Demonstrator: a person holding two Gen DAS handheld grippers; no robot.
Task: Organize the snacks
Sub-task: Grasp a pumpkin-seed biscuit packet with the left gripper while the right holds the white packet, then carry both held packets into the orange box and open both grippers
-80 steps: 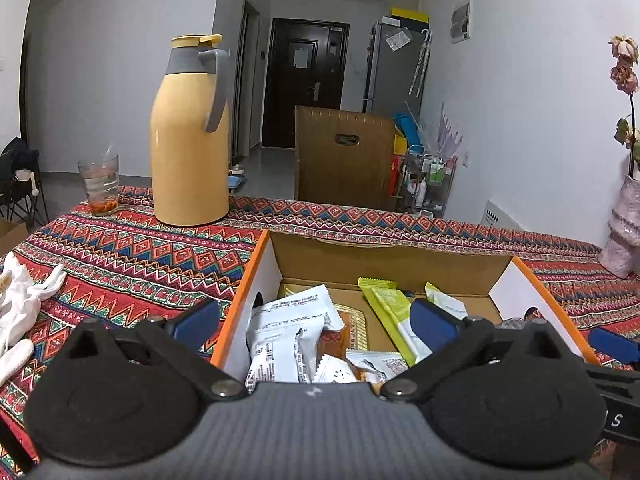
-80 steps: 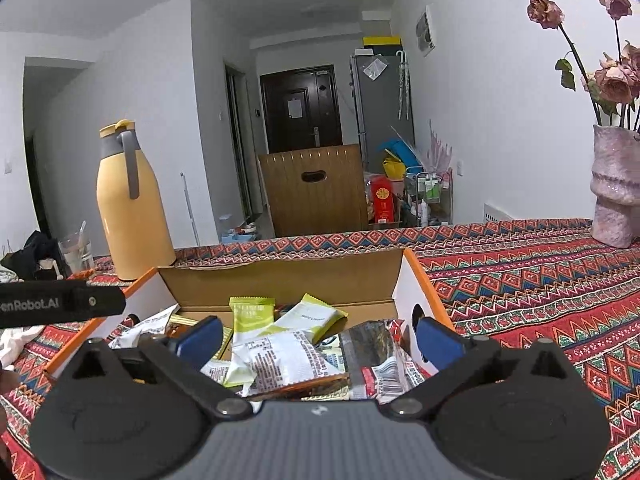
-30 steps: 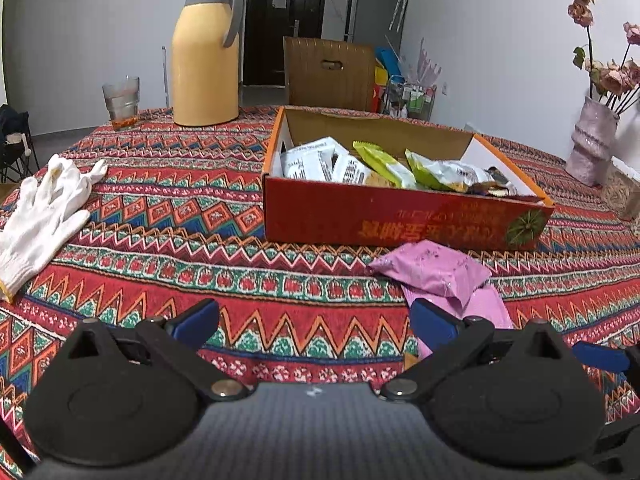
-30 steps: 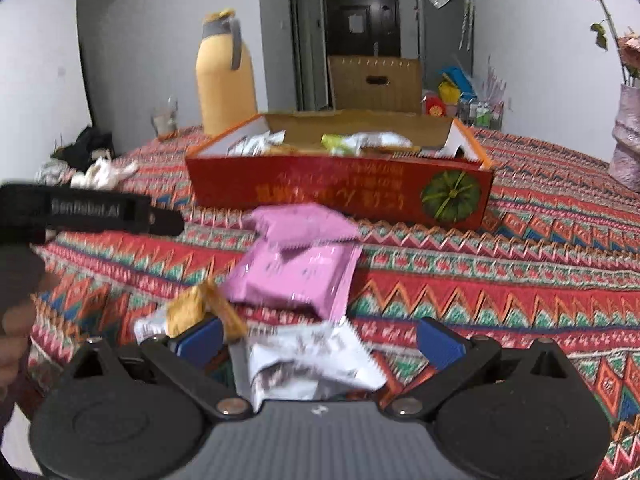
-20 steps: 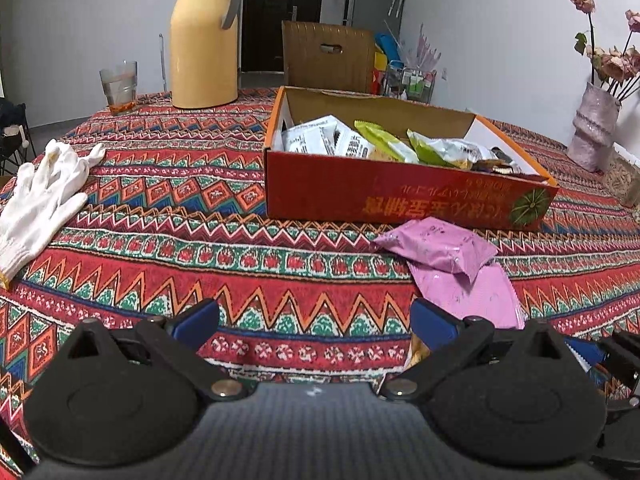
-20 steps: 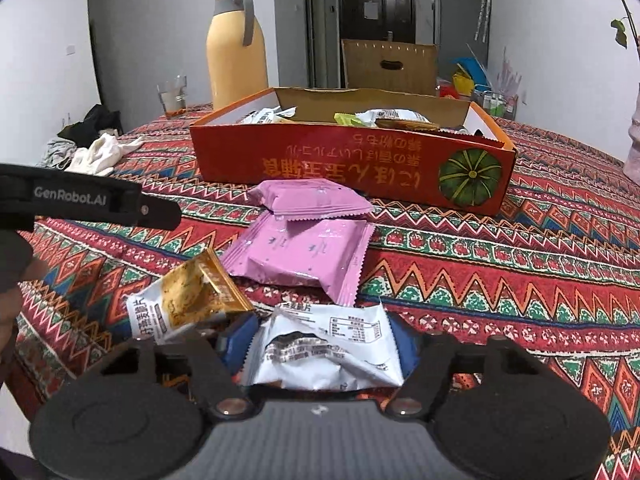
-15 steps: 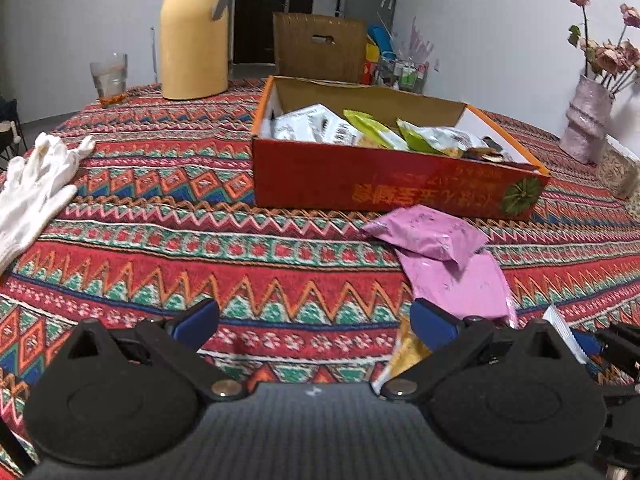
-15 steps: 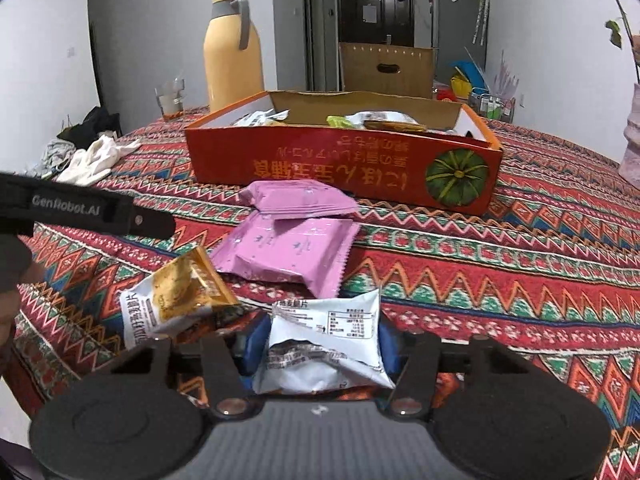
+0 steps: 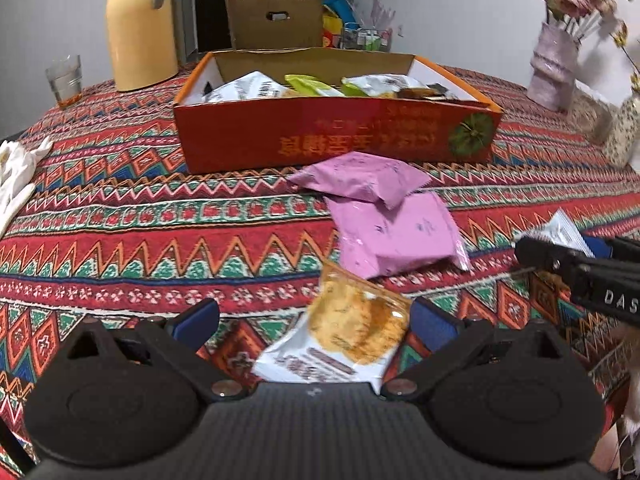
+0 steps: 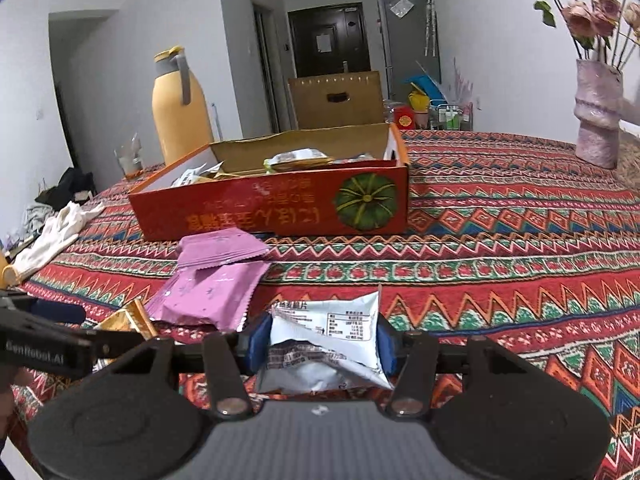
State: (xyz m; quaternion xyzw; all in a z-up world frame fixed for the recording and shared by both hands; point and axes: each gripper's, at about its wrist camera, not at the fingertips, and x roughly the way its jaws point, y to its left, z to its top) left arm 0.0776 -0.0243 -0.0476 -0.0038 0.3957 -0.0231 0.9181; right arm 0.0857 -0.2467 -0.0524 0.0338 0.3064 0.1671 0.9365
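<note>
A red cardboard box (image 9: 332, 136) of snack packets stands on the patterned tablecloth. In front of it lie two pink packets (image 9: 360, 178), one overlapping the other (image 10: 208, 296). My left gripper (image 9: 316, 322) is open, and an orange-and-white cracker packet (image 9: 352, 332) lies on the cloth between its fingers, untouched by the pads. My right gripper (image 10: 320, 340) is shut on a white snack packet (image 10: 324, 332), crumpled between its blue pads just right of the pink packets. The right gripper (image 9: 580, 268) and its packet also show at the right edge of the left wrist view.
A yellow thermos jug (image 9: 140, 32) and a drinking glass (image 9: 66, 80) stand at the back left. White gloves (image 10: 60, 232) lie at the left edge. A pink vase of dried flowers (image 10: 596, 120) stands at the back right. Bare cloth lies right of the box.
Both grippers pulled back from the box to the packets in front of it. The right jaws closed on the white packet. The left gripper sank until the cracker packet lay between its open fingers.
</note>
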